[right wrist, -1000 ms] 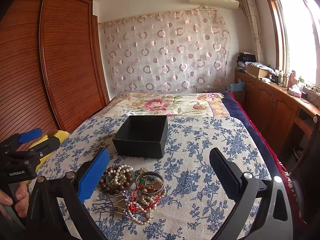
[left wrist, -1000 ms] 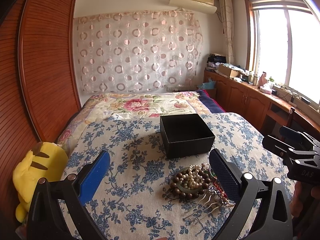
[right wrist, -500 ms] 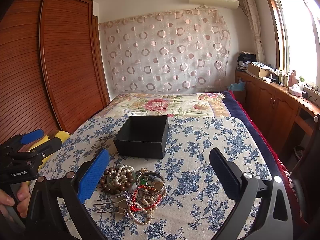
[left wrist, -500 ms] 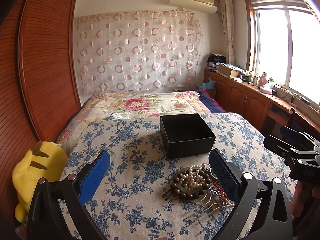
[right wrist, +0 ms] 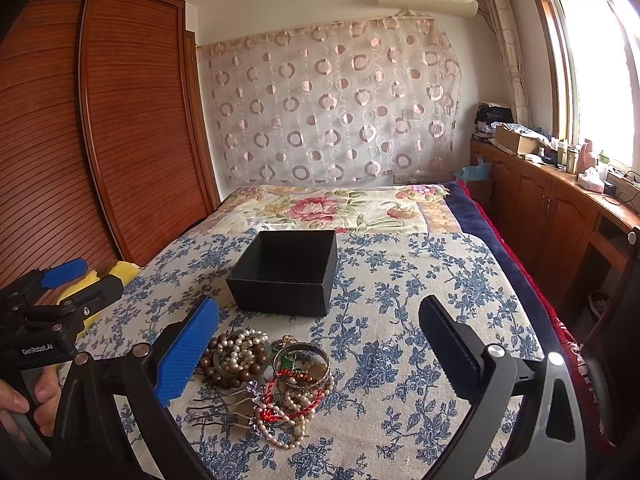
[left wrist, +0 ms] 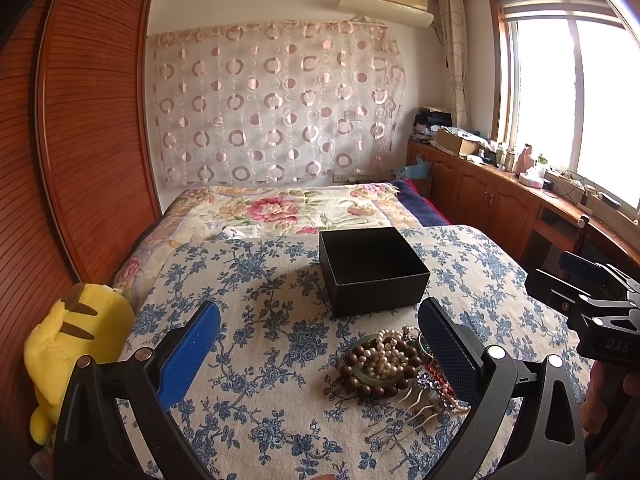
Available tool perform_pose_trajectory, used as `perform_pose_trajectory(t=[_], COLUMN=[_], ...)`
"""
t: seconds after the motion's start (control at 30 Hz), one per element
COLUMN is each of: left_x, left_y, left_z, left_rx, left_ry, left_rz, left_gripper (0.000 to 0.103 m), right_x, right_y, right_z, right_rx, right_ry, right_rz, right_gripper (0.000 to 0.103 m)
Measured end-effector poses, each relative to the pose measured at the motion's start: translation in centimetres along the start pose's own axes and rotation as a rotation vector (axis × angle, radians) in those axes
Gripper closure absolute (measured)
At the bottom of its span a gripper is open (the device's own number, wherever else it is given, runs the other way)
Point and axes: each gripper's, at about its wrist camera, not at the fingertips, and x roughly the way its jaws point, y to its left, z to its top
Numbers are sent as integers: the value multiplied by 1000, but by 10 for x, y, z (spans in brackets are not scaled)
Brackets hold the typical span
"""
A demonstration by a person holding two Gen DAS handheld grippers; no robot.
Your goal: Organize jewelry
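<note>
Right wrist view takes in the flowered bedspread (right wrist: 420,280), then the open black box (right wrist: 286,272), seemingly empty, with the jewelry pile (right wrist: 272,376) just in front of it. Both the right gripper (right wrist: 318,348) and left gripper (left wrist: 320,344) hover spread wide, holding nothing. Best, I judge, to lift one piece at a time (strands look tangled): start with the brown bead bracelet (left wrist: 376,368) at the pile's left edge, pinching its rim rather than scooping the pearls (right wrist: 244,348) or hair comb (right wrist: 224,408).
</note>
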Motion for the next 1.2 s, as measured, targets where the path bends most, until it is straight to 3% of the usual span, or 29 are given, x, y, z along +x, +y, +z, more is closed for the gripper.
perform_pose_trajectory(t=[0.57,1.2], left_x=[1,58], left_y=[-1,21], left_z=[-2,-39], left_rx=[1,28], left_ry=[7,206], left_rz=[-4,-43], left_gripper=[7,7], right_x=[1,45], right_y=[-1,-35], right_z=[-1,-23], right_rx=[5,25], right_ry=[2,100], right_rz=[2,-14], right_gripper=[2,2])
